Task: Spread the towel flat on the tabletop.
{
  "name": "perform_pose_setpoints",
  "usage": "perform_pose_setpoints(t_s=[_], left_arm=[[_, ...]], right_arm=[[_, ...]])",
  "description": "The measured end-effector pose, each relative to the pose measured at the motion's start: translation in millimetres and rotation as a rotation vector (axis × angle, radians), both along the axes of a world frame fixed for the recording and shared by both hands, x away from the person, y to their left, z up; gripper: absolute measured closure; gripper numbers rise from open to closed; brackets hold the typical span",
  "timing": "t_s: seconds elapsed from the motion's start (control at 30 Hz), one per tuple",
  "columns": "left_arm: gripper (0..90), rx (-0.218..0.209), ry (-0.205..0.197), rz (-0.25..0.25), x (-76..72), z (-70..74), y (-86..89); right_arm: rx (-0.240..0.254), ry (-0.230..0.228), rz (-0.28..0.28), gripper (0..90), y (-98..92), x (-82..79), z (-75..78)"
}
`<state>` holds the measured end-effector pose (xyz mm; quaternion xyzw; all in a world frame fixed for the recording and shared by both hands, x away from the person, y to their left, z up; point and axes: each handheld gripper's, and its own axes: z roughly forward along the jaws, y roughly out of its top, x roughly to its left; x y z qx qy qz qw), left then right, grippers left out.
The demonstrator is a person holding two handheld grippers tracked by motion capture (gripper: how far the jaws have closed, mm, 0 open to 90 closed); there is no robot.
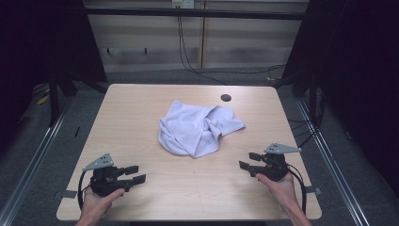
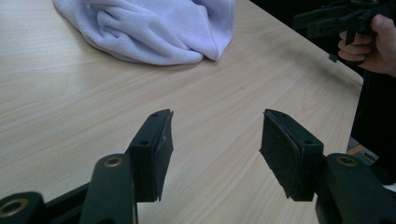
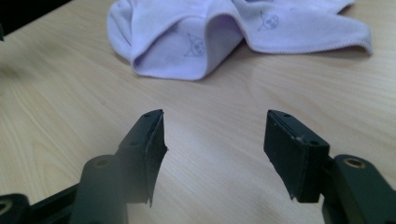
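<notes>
Nearest, at the lower left of the high view, the left tool (image 1: 135,174) is hovering low over the table (image 1: 141,108), its jaws standing apart with nothing between them; at the lower right the right tool (image 1: 250,160) is waiting likewise, jaws apart and empty. Both are pointing inward toward the middle, each sitting in a hand (image 1: 99,201) coming up from the bottom edge. In the left gripper view the open left tool (image 2: 215,140) is looking across bare wood, with the cloth (image 2: 154,28) lying at the upper middle of the frame, well apart from the jaws; the right gripper view is showing the right tool (image 3: 214,140) spread the same way, the cloth (image 3: 224,32) across the top. Judging from this, the work on the cloth is not yet starting: nothing is being gripped, and the reach, the grasp and whatever straightening or folding follows are all remaining. Farther off, in the centre of the high view, the cloth (image 1: 197,128) is lying crumpled in a loose heap, pale lilac, soft and fleecy, with folds overlapping, a stitched hem showing and small printed marks on it. Beyond it, toward the upper middle, a dark round hole (image 1: 226,98) is sitting in the table.
</notes>
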<state>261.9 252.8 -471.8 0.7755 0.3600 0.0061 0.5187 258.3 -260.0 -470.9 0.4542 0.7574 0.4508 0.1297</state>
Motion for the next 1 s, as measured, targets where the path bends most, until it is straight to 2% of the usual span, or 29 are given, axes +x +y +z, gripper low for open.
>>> perform_pose_setpoints(t_s=[0.1, 0.13, 0.17, 0.2, 0.27, 0.33, 0.43, 0.47, 0.5, 0.57, 0.6, 0.67, 0.7, 0.73, 0.77, 0.83, 0.87, 0.9, 0.97, 1.0], left_arm=[[37.9, 0.009, 0.005, 0.016, 3.9, -2.2, -2.4], [36.5, 0.031, 0.014, 0.021, 9.0, -5.6, -8.2], [36.1, 0.031, 0.014, 0.021, 9.0, -5.6, -8.2], [34.8, 0.058, 0.021, 0.014, 13.6, -7.9, -13.6], [34.5, 0.061, 0.024, 0.014, 16.2, -8.8, -16.4], [35.2, 0.057, 0.017, 0.02, 18.2, -9.3, -17.0], [41.8, 0.059, 0.013, 0.03, 26.1, -7.9, -20.7], [47.8, 0.055, 0.002, 0.021, 28.7, -5.5, -23.7], [47.8, 0.038, 0.004, 0.005, 30.7, -4.3, -26.4], [50.8, 0.044, 0.004, -0.014, 31.0, -3.4, -31.1], [50.9, 0.072, -0.015, -0.036, 28.0, -3.5, -32.9], [50.8, 0.07, -0.013, -0.036, 27.6, -3.9, -32.8], [50.6, 0.07, -0.012, -0.041, 27.7, -3.7, -32.1], [49.6, 0.066, -0.011, -0.029, 28.0, -3.8, -30.6], [48.2, 0.066, -0.011, -0.029, 28.0, -3.8, -30.6], [47.0, 0.077, -0.006, -0.018, 28.6, -5.4, -29.2], [44.5, 0.087, -0.008, -0.011, 28.9, -6.8, -28.6], [44.5, 0.095, -0.01, -0.007, 28.8, -7.8, -28.3], [43.1, 0.102, -0.005, -0.004, 27.9, -8.9, -27.8], [43.1, 0.099, -0.004, -0.007, 26.8, -9.1, -27.6]], right_arm=[[0.0, 0.022, 0.023, 37.5, 0.5, 2.8, -2.3], [-0.007, 0.037, 0.037, 37.3, 1.9, 4.8, -4.1], [-0.007, 0.037, 0.037, 37.3, 1.9, 4.8, -4.1], [-0.007, 0.047, 0.063, 37.6, 3.0, 6.5, -5.1], [0.004, 0.047, 0.095, 39.3, 3.0, 8.2, -5.4], [0.006, 0.045, 0.102, 40.0, 2.9, 8.2, -5.2], [0.015, 0.039, 0.126, 42.0, 3.6, 11.9, -4.6], [0.024, 0.043, 0.15, 43.4, 5.8, 17.6, -3.5], [0.024, 0.043, 0.15, 43.4, 5.8, 17.6, -3.5], [0.015, 0.043, 0.166, 43.2, 10.4, 23.5, -0.8], [0.01, 0.034, 0.185, 42.0, 15.2, 28.9, 3.6], [0.003, 0.026, 0.189, 42.0, 17.9, 31.9, 6.1], [0.001, 0.019, 0.194, 42.0, 20.5, 35.9, 8.5], [0.019, 0.008, 0.194, 41.1, 24.9, 46.2, 12.1], [0.019, 0.008, 0.194, 41.1, 24.9, 46.2, 12.1], [0.024, 0.003, 0.188, 40.5, 29.9, 59.5, 14.3], [0.0, 0.003, 0.19, 40.1, 34.8, 74.4, 16.1], [0.0, 0.003, 0.19, 40.1, 34.8, 74.4, 16.1], [-0.011, 0.019, 0.171, 41.9, 39.9, 94.0, 19.4], [-0.011, 0.019, 0.171, 41.9, 39.9, 94.0, 19.4]])
